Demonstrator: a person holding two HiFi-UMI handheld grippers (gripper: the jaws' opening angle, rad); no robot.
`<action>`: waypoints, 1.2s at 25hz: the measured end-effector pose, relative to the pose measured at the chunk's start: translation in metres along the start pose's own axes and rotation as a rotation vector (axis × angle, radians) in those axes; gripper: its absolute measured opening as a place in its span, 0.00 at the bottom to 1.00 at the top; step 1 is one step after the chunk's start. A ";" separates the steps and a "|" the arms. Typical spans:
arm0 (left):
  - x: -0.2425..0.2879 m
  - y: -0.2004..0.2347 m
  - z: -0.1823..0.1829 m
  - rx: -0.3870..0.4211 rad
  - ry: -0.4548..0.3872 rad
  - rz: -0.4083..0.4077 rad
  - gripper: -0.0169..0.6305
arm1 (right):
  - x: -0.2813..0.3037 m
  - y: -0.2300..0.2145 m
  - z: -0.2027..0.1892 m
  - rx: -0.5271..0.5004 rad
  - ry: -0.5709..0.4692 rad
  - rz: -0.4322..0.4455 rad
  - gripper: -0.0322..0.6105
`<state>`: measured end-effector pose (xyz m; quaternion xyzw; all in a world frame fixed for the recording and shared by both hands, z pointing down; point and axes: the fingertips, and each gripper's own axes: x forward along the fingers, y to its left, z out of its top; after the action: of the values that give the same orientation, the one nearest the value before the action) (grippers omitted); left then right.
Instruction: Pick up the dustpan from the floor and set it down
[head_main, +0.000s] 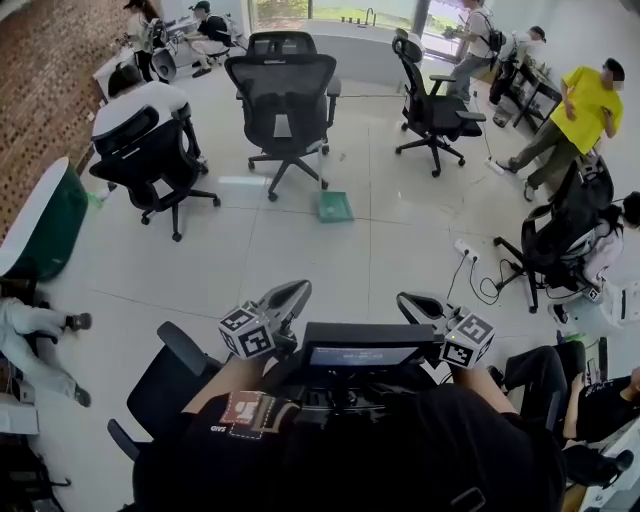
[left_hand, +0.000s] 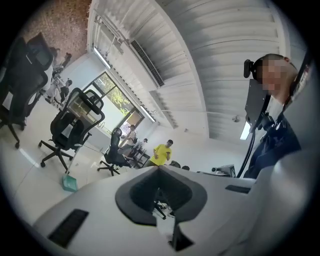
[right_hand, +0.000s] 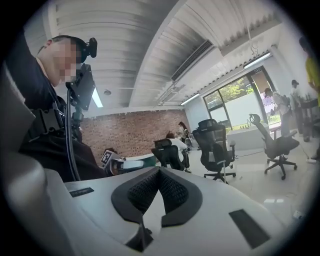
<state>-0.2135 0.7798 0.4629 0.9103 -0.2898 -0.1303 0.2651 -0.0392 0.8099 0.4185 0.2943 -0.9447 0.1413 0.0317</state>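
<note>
The green dustpan (head_main: 335, 206) lies on the pale floor in the middle of the room, beside a black office chair (head_main: 285, 95), its thin handle standing up from it. In the left gripper view the dustpan (left_hand: 69, 183) shows small and far off at the lower left. My left gripper (head_main: 298, 290) and right gripper (head_main: 408, 300) are held close to my body, well short of the dustpan. Both point roughly level into the room. The left gripper (left_hand: 159, 170) has its dark pads pressed together with nothing between them. So does the right gripper (right_hand: 159, 172).
Several black office chairs stand around, one with a seated person (head_main: 140, 105) at the left. A person in a yellow shirt (head_main: 585, 100) walks at the right. A power strip with a cable (head_main: 466, 250) lies on the floor. A green-sided table (head_main: 45, 225) stands at the left.
</note>
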 end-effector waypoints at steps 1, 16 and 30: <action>0.016 0.003 0.002 0.015 -0.008 0.008 0.03 | -0.003 -0.017 0.004 -0.005 -0.008 0.013 0.06; 0.256 0.020 0.052 0.045 -0.058 0.149 0.03 | -0.053 -0.285 0.109 -0.070 -0.027 0.110 0.06; 0.318 0.292 0.188 0.027 0.037 -0.044 0.03 | 0.207 -0.414 0.182 -0.072 0.014 -0.076 0.07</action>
<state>-0.1668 0.3113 0.4446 0.9222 -0.2667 -0.1155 0.2551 0.0286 0.3191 0.3766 0.3275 -0.9371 0.1081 0.0541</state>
